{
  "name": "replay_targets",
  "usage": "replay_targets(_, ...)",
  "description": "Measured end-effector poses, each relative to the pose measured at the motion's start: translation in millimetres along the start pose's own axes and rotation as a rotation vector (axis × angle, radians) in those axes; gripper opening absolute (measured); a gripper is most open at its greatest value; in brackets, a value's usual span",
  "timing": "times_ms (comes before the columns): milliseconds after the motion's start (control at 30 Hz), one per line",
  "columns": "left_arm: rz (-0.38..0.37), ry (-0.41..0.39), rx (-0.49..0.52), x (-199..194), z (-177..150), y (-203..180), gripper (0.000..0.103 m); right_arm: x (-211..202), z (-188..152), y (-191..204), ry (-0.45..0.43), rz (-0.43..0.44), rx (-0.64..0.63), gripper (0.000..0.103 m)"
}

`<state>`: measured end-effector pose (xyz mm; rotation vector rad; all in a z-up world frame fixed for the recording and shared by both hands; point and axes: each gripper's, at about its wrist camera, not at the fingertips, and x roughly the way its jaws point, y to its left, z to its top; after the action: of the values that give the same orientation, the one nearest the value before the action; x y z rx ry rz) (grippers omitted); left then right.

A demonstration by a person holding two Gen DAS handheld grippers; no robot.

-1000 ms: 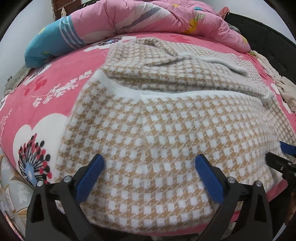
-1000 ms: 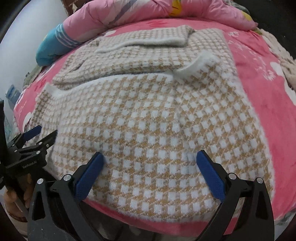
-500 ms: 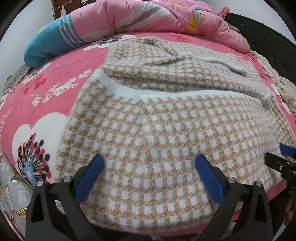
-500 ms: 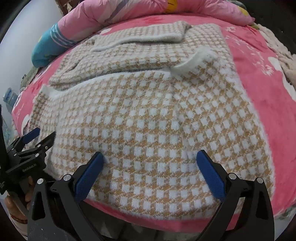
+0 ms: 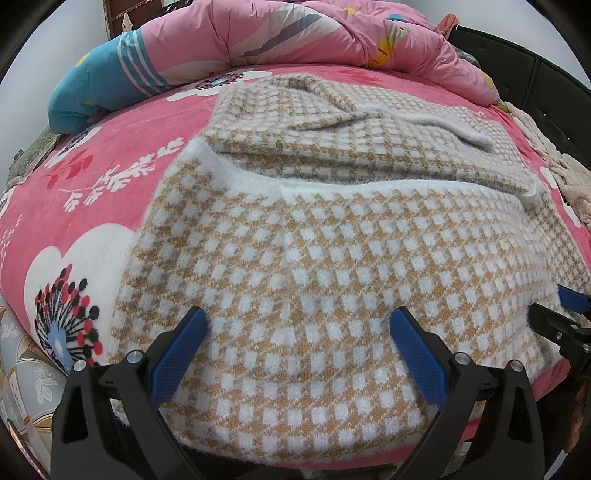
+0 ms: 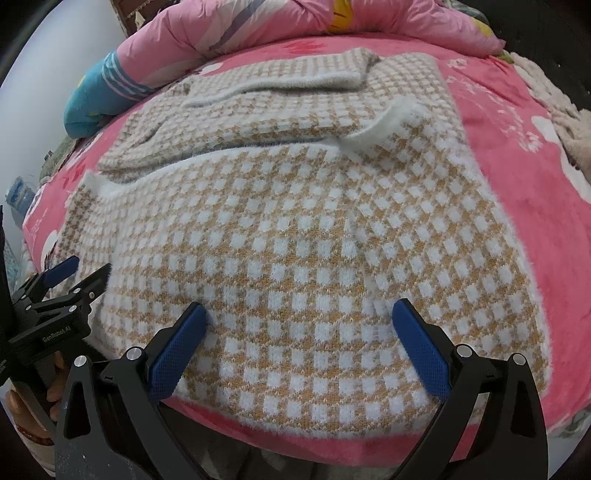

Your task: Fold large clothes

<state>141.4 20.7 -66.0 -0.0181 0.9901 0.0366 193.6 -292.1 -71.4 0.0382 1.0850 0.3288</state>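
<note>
- Tan-and-white checked knit sweater (image 5: 332,258) lies flat on the bed (image 5: 85,206), on a pink floral blanket (image 6: 524,192); its hem reaches the near bed edge.
- Upper part of the sweater is folded: sleeves (image 6: 288,77) lie crosswise over the chest, white fuzzy trim showing along the fold line.
- Left gripper (image 5: 295,332): jaws wide apart, blue pads (image 5: 177,354) at the hem on the sweater's left side, fabric between them but not pinched.
- Right gripper (image 6: 299,325): jaws equally wide apart, pads (image 6: 421,350) over the hem on the right side, nothing clamped.
- Each gripper shows at the edge of the other's view, so the two sit at opposite ends of the hem. Right gripper tip appears beside the sweater's right edge in the left wrist view.
- Cannot tell whether the lower pads touch the knit or hover just above.
- Pink duvet (image 5: 314,33) and a blue striped pillow (image 5: 99,88) are bunched at the far end of the bed.
- Beige fuzzy textile (image 6: 565,122) at the bed's right edge.
</note>
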Motion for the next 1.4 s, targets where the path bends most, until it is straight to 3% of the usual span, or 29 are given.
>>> replay_targets(133, -0.002, 0.000, 0.001, 0.1, -0.5, -0.1, 0.098, -4.2, 7.8, 5.8, 0.048, -0.037, 0.009, 0.095)
replay_targets(367, 0.001, 0.001, -0.001, -1.0, -2.0, -1.7, 0.098, -15.6, 27.0, 32.9, -0.056, -0.011, -0.060, 0.095)
replay_targets(533, -0.002, 0.005, 0.002, 0.2, 0.6, -0.4, 0.098, 6.4, 35.1, 41.2, -0.048, 0.009, -0.069, 0.095)
replay_targets(1233, -0.002, 0.003, 0.006, 1.1, 0.2, -0.8, 0.098, 12.8, 16.6, 28.9, -0.102, 0.097, -0.036, 0.095)
replay_targets(1400, 0.002, -0.005, 0.008, 1.1, -1.3, -1.2, 0.098, 3.0, 17.6, 38.5, -0.102, 0.078, -0.032, 0.095)
